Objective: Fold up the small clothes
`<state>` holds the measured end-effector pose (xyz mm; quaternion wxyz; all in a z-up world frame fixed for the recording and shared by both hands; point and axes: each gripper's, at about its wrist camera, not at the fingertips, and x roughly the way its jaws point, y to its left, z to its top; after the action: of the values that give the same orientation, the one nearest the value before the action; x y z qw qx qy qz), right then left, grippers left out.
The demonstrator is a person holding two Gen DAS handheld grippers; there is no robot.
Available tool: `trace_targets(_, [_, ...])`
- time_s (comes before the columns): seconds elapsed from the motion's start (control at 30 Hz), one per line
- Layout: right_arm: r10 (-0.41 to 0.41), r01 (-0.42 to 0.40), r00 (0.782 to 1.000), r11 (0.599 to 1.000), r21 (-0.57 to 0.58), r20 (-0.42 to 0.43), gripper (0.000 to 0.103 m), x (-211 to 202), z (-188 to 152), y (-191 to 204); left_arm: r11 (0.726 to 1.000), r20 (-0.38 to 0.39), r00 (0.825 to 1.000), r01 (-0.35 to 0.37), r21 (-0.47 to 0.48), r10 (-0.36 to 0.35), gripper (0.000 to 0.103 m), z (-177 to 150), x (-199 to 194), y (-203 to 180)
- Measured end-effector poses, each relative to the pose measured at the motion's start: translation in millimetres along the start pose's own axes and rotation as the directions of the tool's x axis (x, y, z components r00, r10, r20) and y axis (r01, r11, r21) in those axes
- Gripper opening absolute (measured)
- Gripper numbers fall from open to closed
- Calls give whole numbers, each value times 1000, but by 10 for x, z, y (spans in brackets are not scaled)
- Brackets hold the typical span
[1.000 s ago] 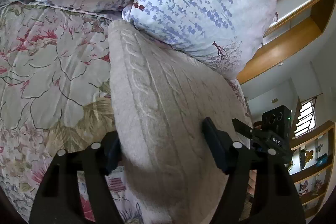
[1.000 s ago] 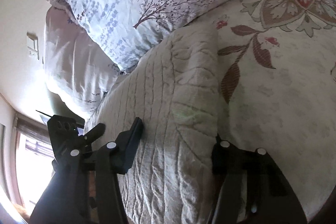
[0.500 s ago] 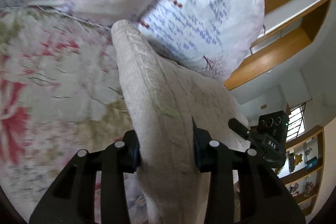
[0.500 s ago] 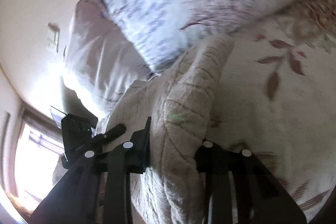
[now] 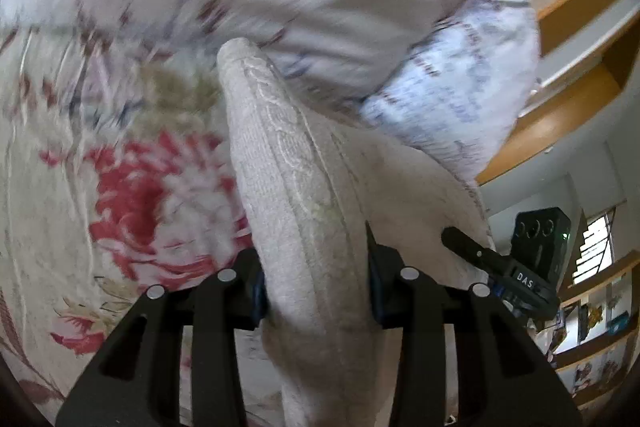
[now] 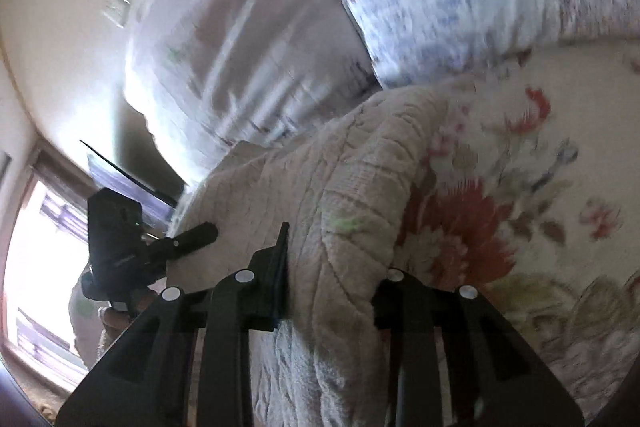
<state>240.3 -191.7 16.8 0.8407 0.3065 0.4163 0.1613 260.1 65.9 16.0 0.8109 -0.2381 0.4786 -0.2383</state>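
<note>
Floral bedspread [image 5: 120, 187] is spreading beneath everything, pillows [image 5: 460, 99] bunching behind. Both grippers are pinching the cream cable-knit garment [image 5: 304, 235]: the left gripper [image 5: 316, 287] is squeezing a raised ridge between its jaws, while the right gripper [image 6: 332, 291] is clamping the other bunched edge above the bed, knit texture showing.

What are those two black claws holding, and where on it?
Both hold the cream knitted garment. The left gripper pinches a bunched fold at one end; the right gripper pinches a bunched fold at the other.
</note>
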Motion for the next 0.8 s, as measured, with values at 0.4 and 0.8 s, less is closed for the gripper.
trace_targets(0.4, [-19, 21, 1000, 992, 122, -12, 40, -125, -53, -136, 992, 88, 990, -117, 42, 113, 60, -63, -113, -16])
trace_targets(0.8, [-128, 164, 981, 945, -282, 143, 40, -568, -331, 592, 878, 263, 940, -305, 369, 216, 62, -674, -363, -848])
